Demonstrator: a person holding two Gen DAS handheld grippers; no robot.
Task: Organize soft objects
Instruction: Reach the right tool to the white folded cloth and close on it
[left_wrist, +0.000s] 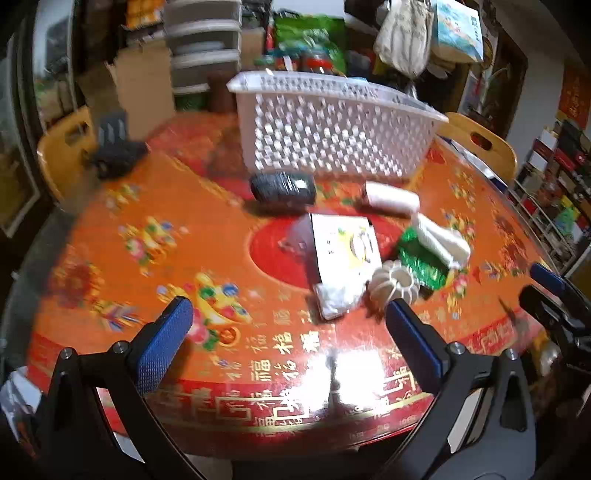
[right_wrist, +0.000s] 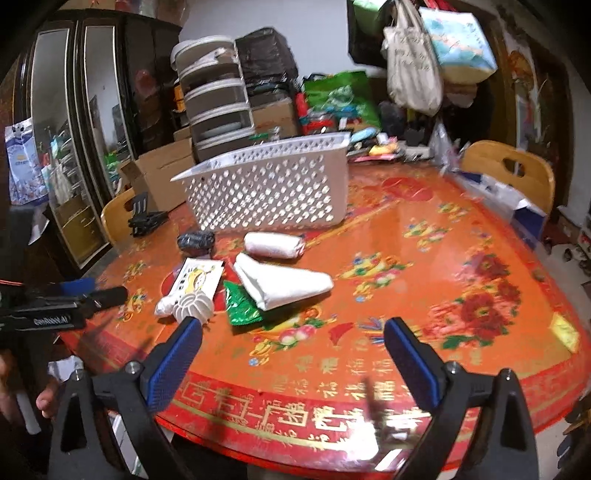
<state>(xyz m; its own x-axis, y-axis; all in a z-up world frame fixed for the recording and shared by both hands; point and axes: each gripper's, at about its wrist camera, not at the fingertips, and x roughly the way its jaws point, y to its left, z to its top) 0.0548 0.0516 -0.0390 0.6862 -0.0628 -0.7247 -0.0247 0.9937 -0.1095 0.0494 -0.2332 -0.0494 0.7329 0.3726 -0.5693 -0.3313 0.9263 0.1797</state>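
Both grippers, left (left_wrist: 288, 325) and right (right_wrist: 293, 349), hover with fingers spread and empty over the counter's near edge, the soft items (right_wrist: 282, 282) clustered mid-counter before the basket (right_wrist: 266, 188), nearer the right.

- Round red-and-orange table (right_wrist: 424, 258) with gold characters, glare on its near edge
- Wooden chairs (right_wrist: 513, 170) behind
- Dark glass-door cabinet (right_wrist: 74, 147) — stacked plastic drawers (right_wrist: 218, 107) beside
- Cloth bags (right_wrist: 413, 59) hanging on white wall

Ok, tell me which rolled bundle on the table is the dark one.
The dark roll, lying just before the white basket; the other roll beside it is white.
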